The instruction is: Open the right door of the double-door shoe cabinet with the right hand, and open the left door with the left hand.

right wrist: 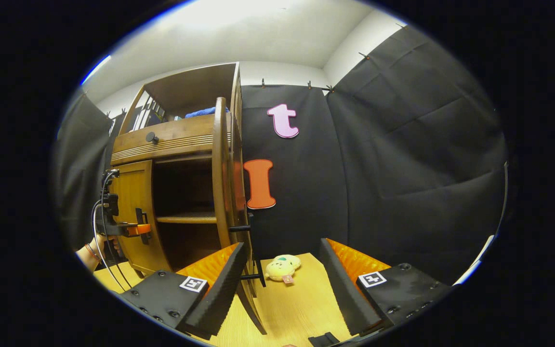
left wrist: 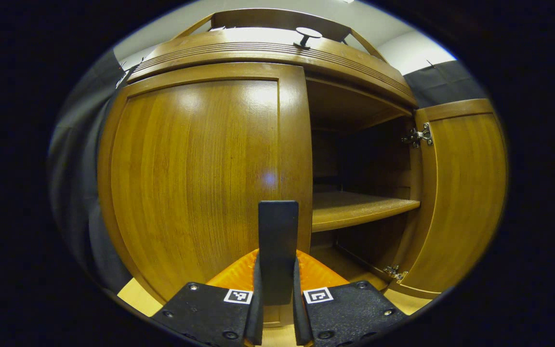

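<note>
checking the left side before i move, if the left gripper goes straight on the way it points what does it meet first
Most likely the closed left door: the left gripper, fingers shut on a dark handle, points at the door's right edge. Depth is unclear.

Glossy brown wooden shoe cabinet (left wrist: 268, 48) fills the frame's centre. Its left door (left wrist: 195, 183) sits closed at centre-left, a dark upright handle (left wrist: 278, 250) at its edge; the right door (left wrist: 460, 193) swings wide open at right, shelf (left wrist: 354, 207) exposed.
</note>
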